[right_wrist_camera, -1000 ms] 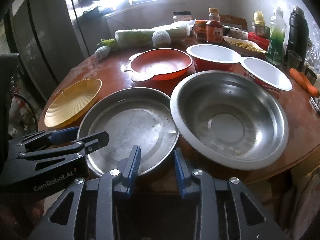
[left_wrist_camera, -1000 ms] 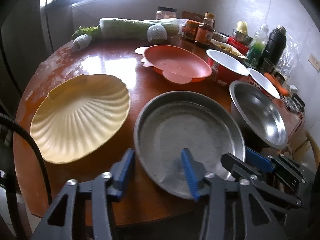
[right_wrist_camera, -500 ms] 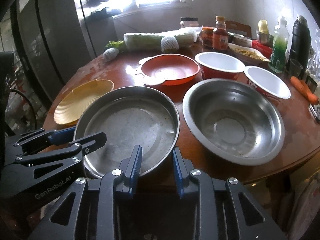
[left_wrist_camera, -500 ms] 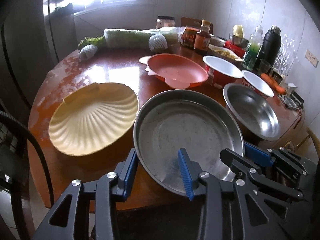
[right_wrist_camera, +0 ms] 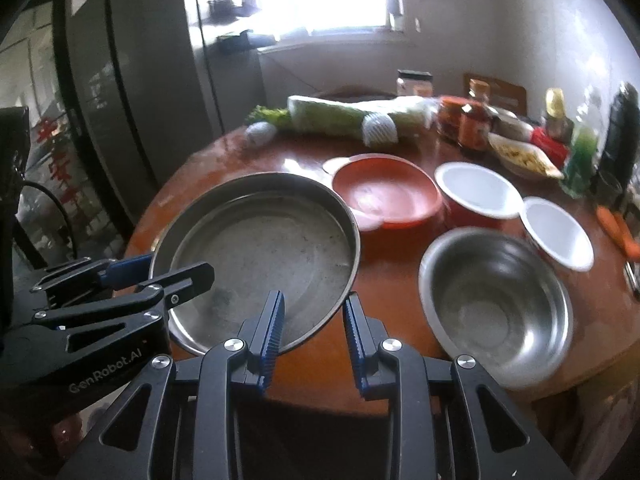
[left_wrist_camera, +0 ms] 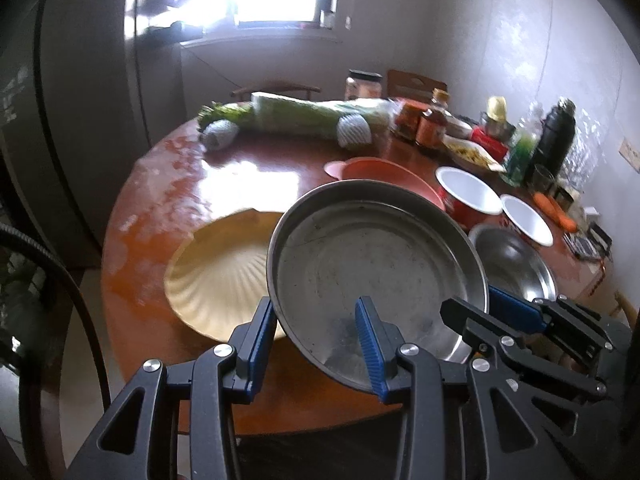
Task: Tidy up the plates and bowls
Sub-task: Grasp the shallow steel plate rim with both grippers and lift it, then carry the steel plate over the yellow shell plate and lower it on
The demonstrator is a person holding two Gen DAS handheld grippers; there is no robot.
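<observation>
The wide steel pan (left_wrist_camera: 372, 264) is lifted off the table and tilted, its near rim between the jaws of both grippers. My left gripper (left_wrist_camera: 316, 336) is shut on the pan's near-left rim. My right gripper (right_wrist_camera: 314, 326) is shut on its near-right rim (right_wrist_camera: 320, 320). The pan (right_wrist_camera: 260, 252) partly covers the yellow shell plate (left_wrist_camera: 220, 272) in the left wrist view. The orange plate (right_wrist_camera: 384, 192), two red bowls with white insides (right_wrist_camera: 476, 190) (right_wrist_camera: 556, 232) and a steel bowl (right_wrist_camera: 496, 304) stand on the round wooden table (right_wrist_camera: 384, 280).
At the table's back lie a wrapped cabbage (right_wrist_camera: 344, 118), two net-wrapped fruits (right_wrist_camera: 380, 130), jars and sauce bottles (right_wrist_camera: 474, 120), a dish of food (right_wrist_camera: 520, 158), a green bottle (right_wrist_camera: 580, 160) and a black flask (right_wrist_camera: 622, 120). Carrots (right_wrist_camera: 620, 232) lie far right. A fridge (right_wrist_camera: 132, 92) stands left.
Both grippers have risen and pulled back with the steel pan between them. The pan has left the table and now hangs tilted over the yellow plate's right edge.
</observation>
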